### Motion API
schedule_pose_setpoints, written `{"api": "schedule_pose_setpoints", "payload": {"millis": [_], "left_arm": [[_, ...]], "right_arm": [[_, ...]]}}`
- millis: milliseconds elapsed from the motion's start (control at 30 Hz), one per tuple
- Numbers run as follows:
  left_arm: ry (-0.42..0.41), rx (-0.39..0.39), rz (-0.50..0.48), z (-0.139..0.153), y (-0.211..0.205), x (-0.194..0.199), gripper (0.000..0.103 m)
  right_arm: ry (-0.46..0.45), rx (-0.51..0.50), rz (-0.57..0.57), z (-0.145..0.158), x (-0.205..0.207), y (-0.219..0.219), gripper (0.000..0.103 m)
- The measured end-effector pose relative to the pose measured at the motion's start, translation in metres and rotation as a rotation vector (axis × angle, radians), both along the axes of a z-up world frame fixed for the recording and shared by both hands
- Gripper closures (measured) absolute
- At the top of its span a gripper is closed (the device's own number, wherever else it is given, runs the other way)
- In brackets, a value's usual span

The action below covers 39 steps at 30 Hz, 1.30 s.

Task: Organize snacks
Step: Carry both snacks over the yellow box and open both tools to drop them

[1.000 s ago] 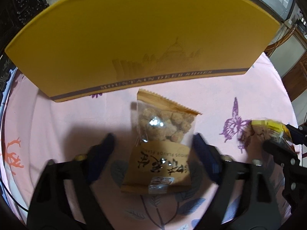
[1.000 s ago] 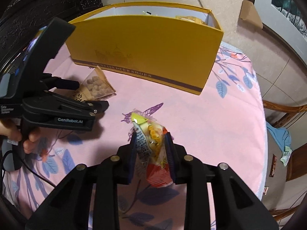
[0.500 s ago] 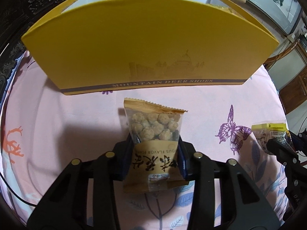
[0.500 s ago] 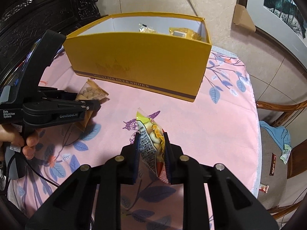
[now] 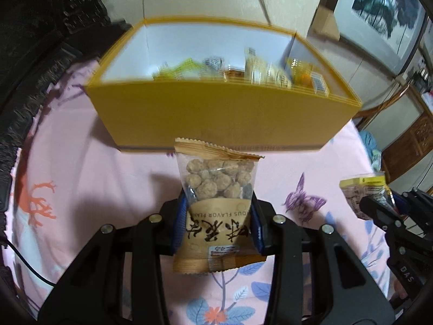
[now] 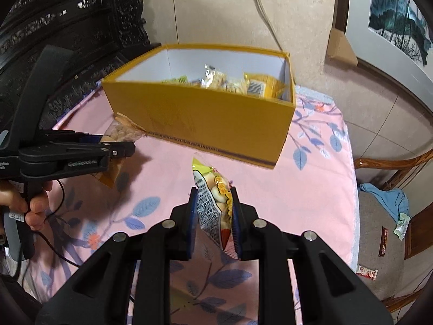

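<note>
My left gripper [image 5: 217, 218] is shut on a tan peanut snack bag [image 5: 216, 189] and holds it above the pink tablecloth, in front of the open yellow box [image 5: 216, 113]. My right gripper [image 6: 213, 211] is shut on a yellow and white snack packet [image 6: 213, 197], also lifted off the table. The yellow box [image 6: 205, 124] stands at the far side of the table and holds several snack packets [image 6: 243, 84]. The left gripper [image 6: 119, 150] with the peanut bag [image 6: 121, 132] shows at the left of the right wrist view; the right gripper's packet [image 5: 362, 189] shows at the right of the left wrist view.
The table has a pink floral cloth [image 6: 311, 189]. Dark carved furniture [image 6: 67, 35] stands at the left. A wooden chair [image 6: 392, 168] with a blue cloth [image 6: 384, 197] is to the right. Loose wrappers [image 6: 366, 272] lie on the floor.
My left gripper closed on the peanut bag and lifted it off the table. Both grippers have risen, so the inside of the yellow box now shows.
</note>
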State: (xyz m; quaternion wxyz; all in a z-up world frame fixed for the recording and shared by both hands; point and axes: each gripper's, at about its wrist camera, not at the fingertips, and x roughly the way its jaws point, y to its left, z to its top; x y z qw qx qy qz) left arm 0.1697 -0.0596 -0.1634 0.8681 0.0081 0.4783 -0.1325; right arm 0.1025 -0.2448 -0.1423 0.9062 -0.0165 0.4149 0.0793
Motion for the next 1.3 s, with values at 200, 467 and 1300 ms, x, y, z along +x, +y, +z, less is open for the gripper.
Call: {"api": "schedule_pose_setpoints", "payload": {"millis": [200,467,1300], "left_arm": [[-0.113,-0.052,0.034,0.054,0.01,0.007,0.063],[-0.27,-0.097,0.042,0.121,0.003,0.052,0.063],[-0.248,0.008,0.155,0.114,-0.014,0.111,0.002]], "right_arm": [[-0.108,0.059,0.001,0.045,0.02,-0.003,0.081],[-0.285,0.081,0.014,0.104,0.078,-0.001,0.081],[-0.077,0.129,-0.122,0.067,0.149,-0.012,0.001]]}}
